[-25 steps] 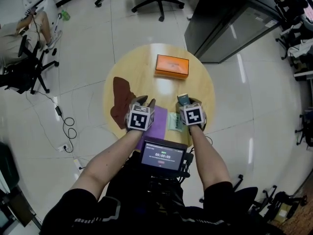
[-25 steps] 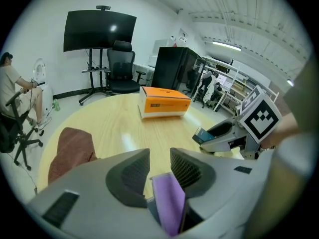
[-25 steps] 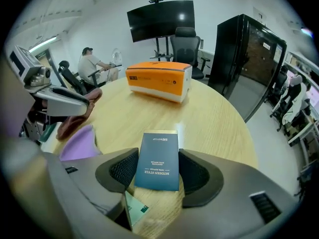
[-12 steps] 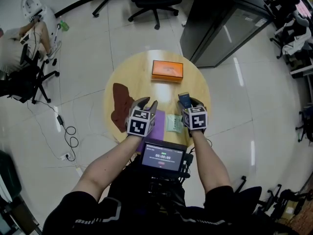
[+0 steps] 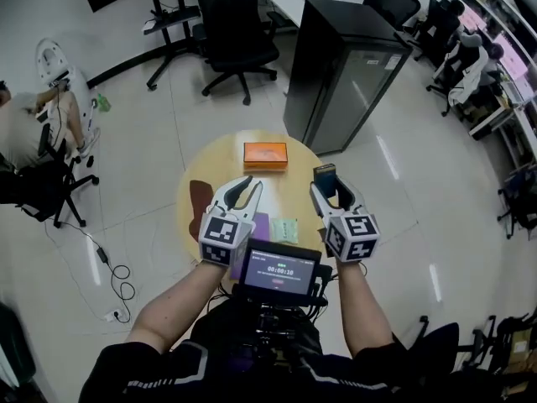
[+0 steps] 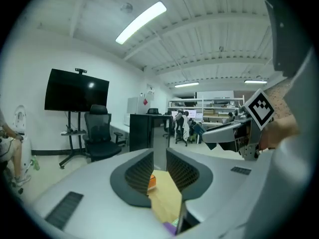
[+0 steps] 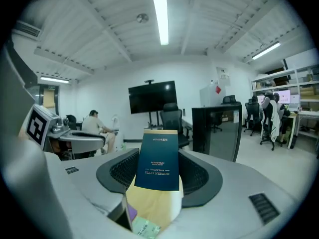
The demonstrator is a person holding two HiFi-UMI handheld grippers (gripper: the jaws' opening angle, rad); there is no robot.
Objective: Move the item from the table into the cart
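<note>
Right now the right gripper [image 5: 327, 190] is clamping the dark blue box [image 5: 325, 175]. In the right gripper view both pads are pressing on the box's sides, with the jaws part-way open around its width. The box is standing upright in the grip, and its printed face is turned to the camera with the lettering upside down. It is being held up off the table [image 5: 220, 162], and the wood top is showing below it. In the head view it is sitting over the table's right edge.

The left gripper [image 5: 243, 187] is holding nothing. Its jaws have just been closing and are now standing a narrow gap apart. Only the table top and the orange box [image 5: 265, 154] are showing through that gap. Both grippers are raised in front of the person and pointing out across the room, with the left one over the table's left half.

The orange box is lying flat at the table's far side. A brown cloth [image 5: 198, 200] is lying at the left edge. A purple sheet [image 5: 261, 225] and a green packet [image 5: 284, 229] are lying side by side at the near edge, between the two grippers. A black cabinet [image 5: 336, 57] is standing just beyond the table, and an office chair [image 5: 235, 32] is to its left.
</note>
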